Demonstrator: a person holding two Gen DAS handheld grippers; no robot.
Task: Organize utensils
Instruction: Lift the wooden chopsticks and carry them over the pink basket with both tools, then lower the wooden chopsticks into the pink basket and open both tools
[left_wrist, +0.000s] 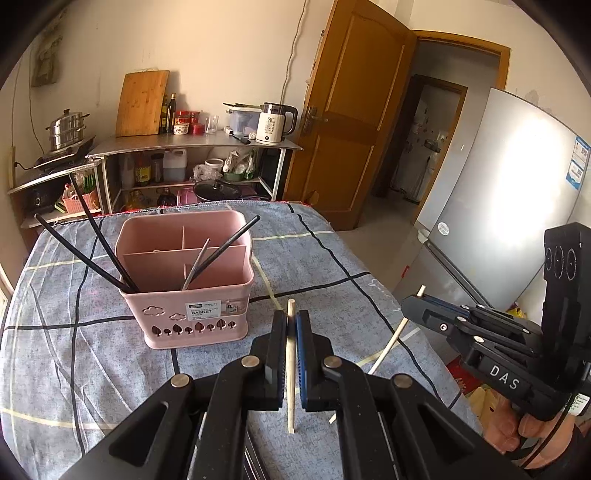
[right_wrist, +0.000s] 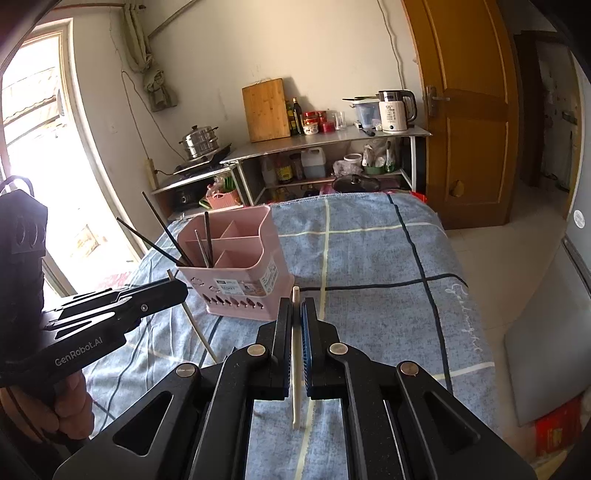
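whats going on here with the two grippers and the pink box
A person holds a gripper in each hand, sorting chopsticks. The left gripper and the right gripper are each clamped on a pale wooden chopstick, above the checked cloth. The pink basket already holds several dark chopsticks, and neither pale one is in it yet.

Checked tablecloth (left_wrist: 332, 258), white kettle (left_wrist: 275, 123), wooden cutting board (right_wrist: 266, 110), steamer pot (left_wrist: 68, 129)
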